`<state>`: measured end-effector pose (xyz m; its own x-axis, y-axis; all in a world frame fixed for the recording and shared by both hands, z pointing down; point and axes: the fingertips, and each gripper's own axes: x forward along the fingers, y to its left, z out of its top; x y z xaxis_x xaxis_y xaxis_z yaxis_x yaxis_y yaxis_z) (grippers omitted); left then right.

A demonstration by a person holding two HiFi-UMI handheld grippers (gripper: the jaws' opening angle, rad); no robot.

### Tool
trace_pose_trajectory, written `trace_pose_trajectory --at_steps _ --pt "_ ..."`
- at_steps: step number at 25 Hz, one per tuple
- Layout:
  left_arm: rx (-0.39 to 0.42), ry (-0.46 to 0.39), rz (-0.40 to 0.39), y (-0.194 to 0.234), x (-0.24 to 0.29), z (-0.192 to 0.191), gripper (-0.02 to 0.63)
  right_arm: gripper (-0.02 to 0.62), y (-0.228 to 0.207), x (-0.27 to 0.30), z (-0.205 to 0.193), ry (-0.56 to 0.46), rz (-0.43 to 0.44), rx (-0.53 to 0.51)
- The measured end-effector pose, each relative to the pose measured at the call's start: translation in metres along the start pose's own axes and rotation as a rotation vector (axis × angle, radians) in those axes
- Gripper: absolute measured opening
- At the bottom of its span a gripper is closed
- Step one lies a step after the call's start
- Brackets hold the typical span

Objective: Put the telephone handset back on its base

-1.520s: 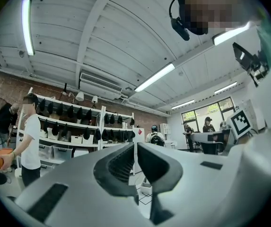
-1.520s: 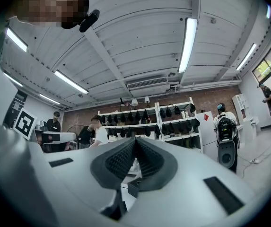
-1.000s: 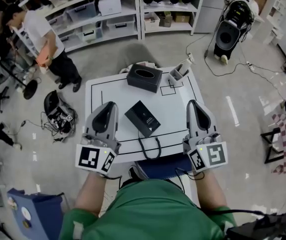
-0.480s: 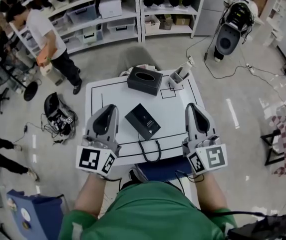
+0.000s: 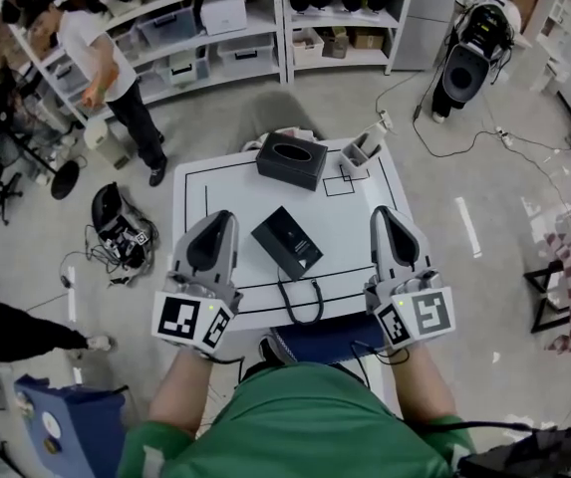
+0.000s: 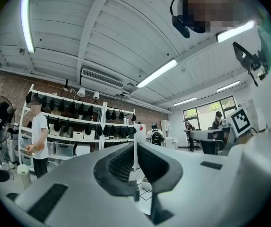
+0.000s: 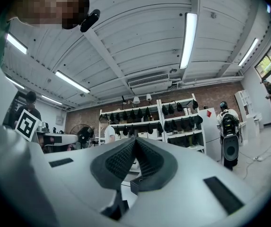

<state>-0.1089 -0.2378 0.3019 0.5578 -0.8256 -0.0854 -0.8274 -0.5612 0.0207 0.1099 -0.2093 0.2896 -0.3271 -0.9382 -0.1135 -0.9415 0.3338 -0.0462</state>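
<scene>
In the head view a flat black rectangular device (image 5: 287,242) lies at the middle of the white table (image 5: 350,222). From it a black cord loop (image 5: 301,303) hangs over the near edge. I cannot tell a separate handset from a base. My left gripper (image 5: 216,221) is held over the table's near left part, shut and empty. My right gripper (image 5: 382,215) is over the near right part, also shut and empty. Both gripper views look up at the ceiling and the shelves, with the left gripper's (image 6: 135,145) and the right gripper's (image 7: 134,140) jaws closed together.
A black tissue box (image 5: 292,160) stands at the table's far side, and a small grey holder (image 5: 361,149) at the far right corner. A person in a white shirt (image 5: 96,58) stands by the shelves (image 5: 215,38) at the back left. Cables and a bag (image 5: 116,229) lie on the floor at the left.
Both grippers have stayed almost still. The person in the white shirt at the back left has shifted and turned beside the shelves.
</scene>
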Motion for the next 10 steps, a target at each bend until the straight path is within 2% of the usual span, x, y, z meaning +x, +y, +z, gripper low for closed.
trace_pose_trajectory --at_steps 10 --pt "0.012 0.01 0.036 -0.001 -0.003 -0.009 0.037 0.023 -0.01 0.006 -0.012 -0.004 0.02 0.018"
